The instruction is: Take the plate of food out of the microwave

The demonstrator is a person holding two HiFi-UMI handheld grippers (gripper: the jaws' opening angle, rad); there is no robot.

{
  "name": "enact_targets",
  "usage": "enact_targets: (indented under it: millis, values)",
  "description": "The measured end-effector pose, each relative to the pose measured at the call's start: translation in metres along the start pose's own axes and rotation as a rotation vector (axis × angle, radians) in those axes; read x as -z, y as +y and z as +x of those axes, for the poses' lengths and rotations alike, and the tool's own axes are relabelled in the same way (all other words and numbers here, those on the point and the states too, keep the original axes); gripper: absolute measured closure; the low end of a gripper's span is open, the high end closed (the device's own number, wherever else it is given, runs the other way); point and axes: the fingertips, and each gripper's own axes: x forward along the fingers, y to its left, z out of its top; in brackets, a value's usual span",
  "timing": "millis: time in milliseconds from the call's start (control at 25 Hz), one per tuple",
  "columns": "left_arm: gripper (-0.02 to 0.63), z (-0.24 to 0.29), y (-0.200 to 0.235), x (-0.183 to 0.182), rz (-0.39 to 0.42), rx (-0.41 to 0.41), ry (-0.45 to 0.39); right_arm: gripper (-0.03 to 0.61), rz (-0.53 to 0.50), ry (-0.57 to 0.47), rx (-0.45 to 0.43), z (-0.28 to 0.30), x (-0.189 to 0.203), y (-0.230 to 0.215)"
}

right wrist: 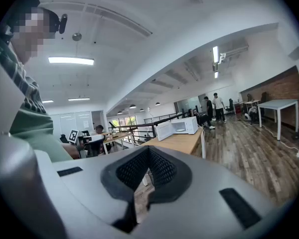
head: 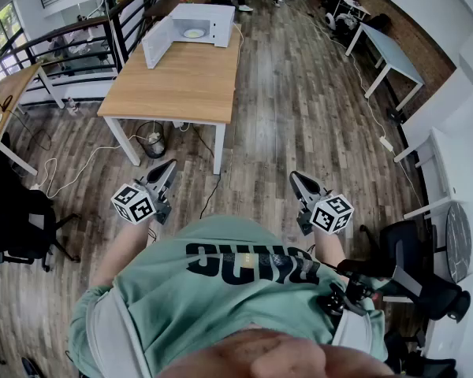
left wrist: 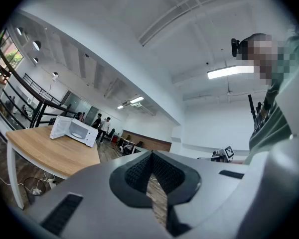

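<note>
A white microwave (head: pixel 195 24) stands at the far end of a wooden table (head: pixel 181 85), its door (head: pixel 158 42) swung open to the left. A pale plate (head: pixel 194 33) lies inside it. Both grippers are held close to the person's body, well short of the table. My left gripper (head: pixel 168 168) points toward the table's near edge, jaws shut and empty. My right gripper (head: pixel 297 179) is beside it, also shut on nothing. The left gripper view shows the microwave (left wrist: pixel 74 130) far off past the closed left gripper (left wrist: pixel 152 158). In the right gripper view the microwave (right wrist: pixel 179 127) sits beyond the closed right gripper (right wrist: pixel 148 151).
A small bin (head: pixel 152 142) and cables lie under the table. Black office chairs stand at the left (head: pixel 20 219) and right (head: pixel 410 282). A white table (head: pixel 390 53) is at the far right, a black railing (head: pixel 71 38) at the left. People stand in the distance.
</note>
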Motion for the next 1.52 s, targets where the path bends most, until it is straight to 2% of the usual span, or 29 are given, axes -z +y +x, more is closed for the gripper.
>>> enact_targets:
  millis: [720,1000,1520]
  values:
    - [0.62,0.017,-0.012,0.01,-0.002,-0.012,0.008,0.574,0.011,-0.006,-0.023,-0.007,0.0,-0.018]
    - [0.62,0.036,-0.027,0.015,0.012,-0.011,0.014,0.572,0.003,-0.013,-0.086,-0.016,0.0,-0.025]
    - [0.62,0.076,-0.074,0.05,0.005,-0.011,0.1,0.572,0.079,-0.047,-0.089,-0.06,0.025,-0.07]
